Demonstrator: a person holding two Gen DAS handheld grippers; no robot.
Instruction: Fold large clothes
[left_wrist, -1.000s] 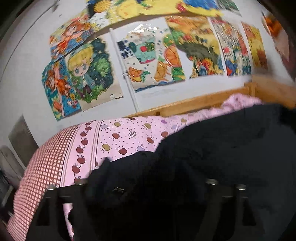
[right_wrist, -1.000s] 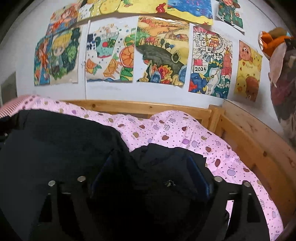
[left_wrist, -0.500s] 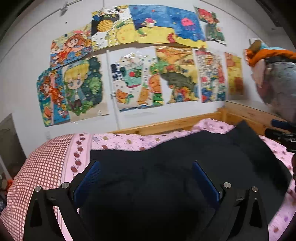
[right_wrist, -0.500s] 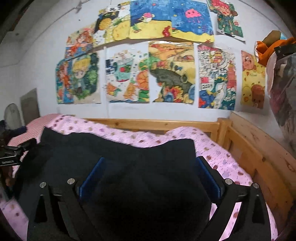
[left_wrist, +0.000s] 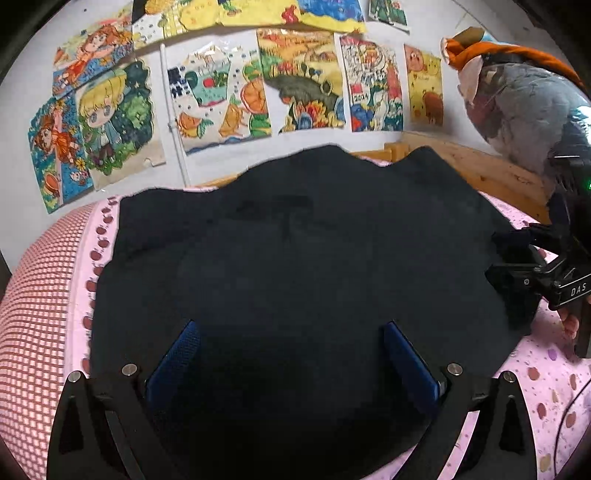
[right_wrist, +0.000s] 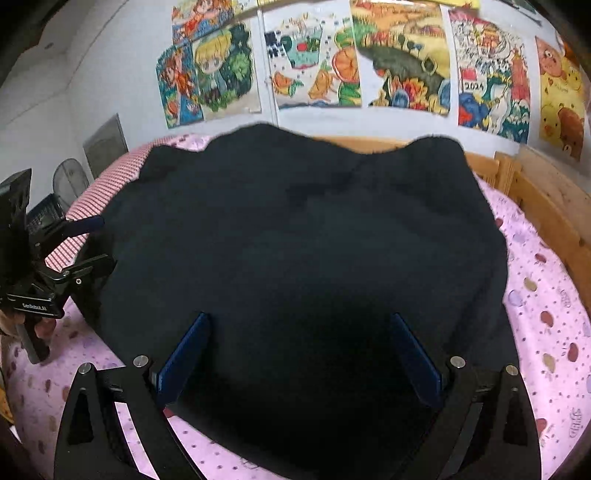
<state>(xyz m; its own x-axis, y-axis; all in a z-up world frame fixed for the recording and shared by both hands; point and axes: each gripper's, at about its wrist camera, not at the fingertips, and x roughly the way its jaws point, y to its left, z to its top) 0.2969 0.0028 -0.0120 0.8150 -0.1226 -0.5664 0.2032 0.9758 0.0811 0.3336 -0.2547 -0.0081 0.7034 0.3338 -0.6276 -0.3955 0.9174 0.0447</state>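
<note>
The black garment (left_wrist: 295, 266) is lying spread over the pink bedsheet (left_wrist: 546, 387), folded into a broad slab — a fold looks just laid down, by my reading. The left gripper (left_wrist: 291, 363) and right gripper (right_wrist: 299, 354) are both hovering over its near edge, jaws gaping wide, holding nothing. Next calls for pinching fresh corners for another fold. Drawings (right_wrist: 402, 59) are covering the wall above the wooden bed frame (right_wrist: 546, 206).

My two wrist views sit low and close over the bed (left_wrist: 44, 295), looking down past their own fingers (left_wrist: 177, 354) toward the wall-side edge. Both share the dark garment (right_wrist: 295, 229) and wall drawings (right_wrist: 402, 62); each catches the other's gripper at its side.
</note>
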